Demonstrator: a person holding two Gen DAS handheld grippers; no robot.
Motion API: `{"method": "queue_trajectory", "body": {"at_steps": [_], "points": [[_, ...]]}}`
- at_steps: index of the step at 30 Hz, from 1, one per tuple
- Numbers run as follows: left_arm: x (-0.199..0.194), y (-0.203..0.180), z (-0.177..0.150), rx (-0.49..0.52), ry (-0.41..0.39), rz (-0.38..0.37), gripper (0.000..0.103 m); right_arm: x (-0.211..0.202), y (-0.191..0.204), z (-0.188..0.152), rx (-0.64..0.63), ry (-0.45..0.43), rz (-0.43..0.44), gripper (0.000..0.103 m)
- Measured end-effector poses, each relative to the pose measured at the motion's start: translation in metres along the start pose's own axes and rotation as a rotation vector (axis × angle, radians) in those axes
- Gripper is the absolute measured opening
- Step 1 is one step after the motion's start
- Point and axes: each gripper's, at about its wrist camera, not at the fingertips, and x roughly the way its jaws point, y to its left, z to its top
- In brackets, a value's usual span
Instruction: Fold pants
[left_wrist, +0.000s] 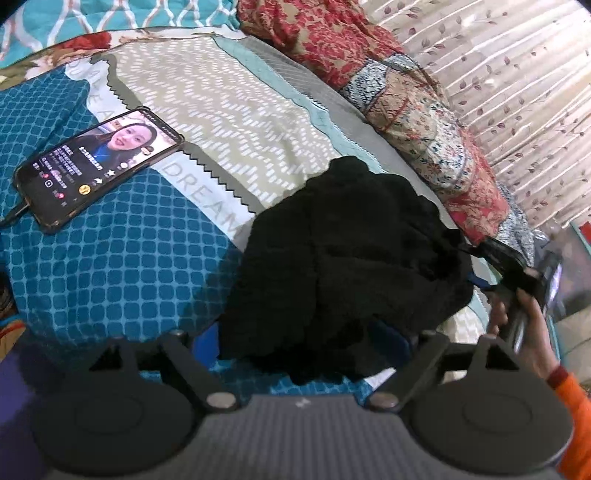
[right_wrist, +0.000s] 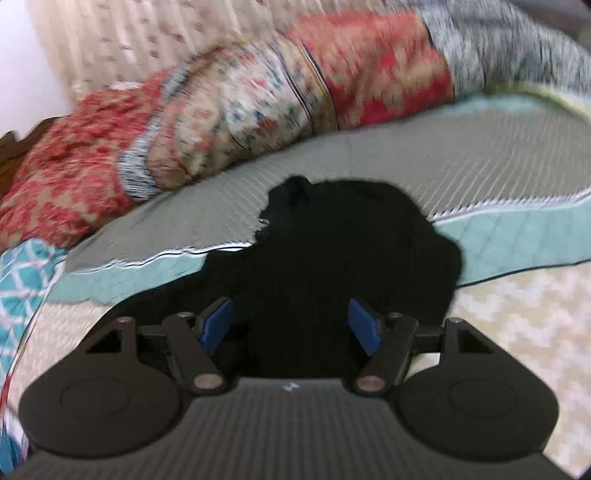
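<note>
Bunched black fleece pants (left_wrist: 343, 258) lie unfolded on the bed at twelve o'clock of both spread, empty claws, left claw (left_wrist: 303, 347) and right claw (right_wrist: 291, 325); spreading them flat likely comes next.

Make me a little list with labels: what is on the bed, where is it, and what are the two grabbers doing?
surface: bed with patterned quilt
pants: black pants, bunched in a heap on the quilt
phone: phone left of the pants, screen lit, cable plugged in
behind: rolled floral blanket by the curtain
left gripper: left gripper open, pants lying between its fingers
right gripper: right gripper open over the pants; view blurred
</note>
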Motion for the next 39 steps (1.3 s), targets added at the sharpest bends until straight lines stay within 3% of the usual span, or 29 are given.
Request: {"method": "queue_trajectory", "body": {"at_steps": [1, 2, 3, 5, 6, 10, 12, 15, 18, 21, 23, 25, 26, 27, 30, 32, 34, 37, 38, 39], "points": [[0.003, -0.002, 0.000, 0.011, -0.010, 0.015, 0.074, 0.009, -0.001, 0.002, 0.009, 0.024, -0.021, 0.068], [0.007, -0.005, 0.001, 0.030, -0.012, 0.041, 0.049, 0.015, -0.004, 0.003, 0.017, 0.044, -0.051, 0.040], [0.011, -0.006, 0.003, 0.045, -0.004, 0.053, 0.047, 0.015, -0.009, 0.005, 0.033, 0.046, -0.074, 0.015], [0.015, -0.005, 0.011, 0.027, 0.008, -0.004, 0.027, -0.006, -0.028, 0.017, 0.125, -0.013, -0.012, 0.010], [0.014, -0.007, 0.016, 0.028, 0.009, -0.029, 0.022, -0.027, -0.041, 0.024, 0.147, -0.074, 0.010, 0.010], [0.012, -0.021, 0.035, 0.057, -0.018, -0.065, 0.016, -0.122, -0.098, 0.028, 0.197, -0.220, 0.073, 0.010], [0.009, -0.024, 0.042, 0.048, -0.038, -0.094, 0.015, -0.181, -0.127, 0.005, 0.211, -0.286, 0.093, 0.009], [-0.003, -0.023, 0.059, 0.033, -0.088, -0.107, 0.015, -0.254, -0.156, -0.064, 0.255, -0.345, 0.135, 0.009], [-0.017, -0.012, 0.075, -0.032, -0.109, -0.119, 0.015, -0.277, -0.167, -0.133, 0.258, -0.246, 0.083, 0.014], [-0.023, -0.009, 0.082, -0.039, -0.092, -0.100, 0.015, -0.266, -0.169, -0.174, 0.220, -0.104, -0.018, 0.023], [-0.021, -0.011, 0.077, -0.019, -0.067, -0.071, 0.017, -0.264, -0.166, -0.176, 0.171, -0.116, -0.128, 0.024], [-0.019, -0.015, 0.068, 0.015, -0.057, -0.026, 0.024, -0.266, -0.152, -0.160, 0.097, -0.179, -0.136, 0.038], [-0.017, -0.016, 0.062, 0.029, -0.053, 0.002, 0.034, -0.265, -0.141, -0.150, 0.051, -0.210, -0.121, 0.055], [-0.015, -0.015, 0.057, 0.034, -0.048, 0.028, 0.037, -0.261, -0.128, -0.139, -0.015, -0.234, -0.099, 0.062], [-0.009, -0.009, 0.043, 0.046, -0.034, 0.072, 0.052, -0.225, -0.080, -0.109, -0.255, -0.240, -0.048, 0.061], [-0.003, -0.001, 0.037, 0.017, -0.011, 0.101, 0.068, -0.195, -0.062, -0.096, -0.331, -0.210, 0.009, 0.061], [0.001, 0.007, 0.032, -0.010, 0.015, 0.100, 0.072, -0.155, -0.043, -0.082, -0.358, -0.146, 0.076, 0.061], [0.002, 0.012, 0.027, -0.022, 0.013, 0.102, 0.066, -0.101, -0.021, -0.077, -0.407, -0.033, 0.043, 0.060], [0.002, 0.011, 0.027, -0.009, 0.009, 0.115, 0.054, -0.085, -0.018, -0.079, -0.430, -0.008, -0.004, 0.051], [0.001, 0.009, 0.028, 0.008, 0.008, 0.131, 0.052, -0.075, -0.021, -0.077, -0.424, 0.013, -0.058, 0.015]]}}
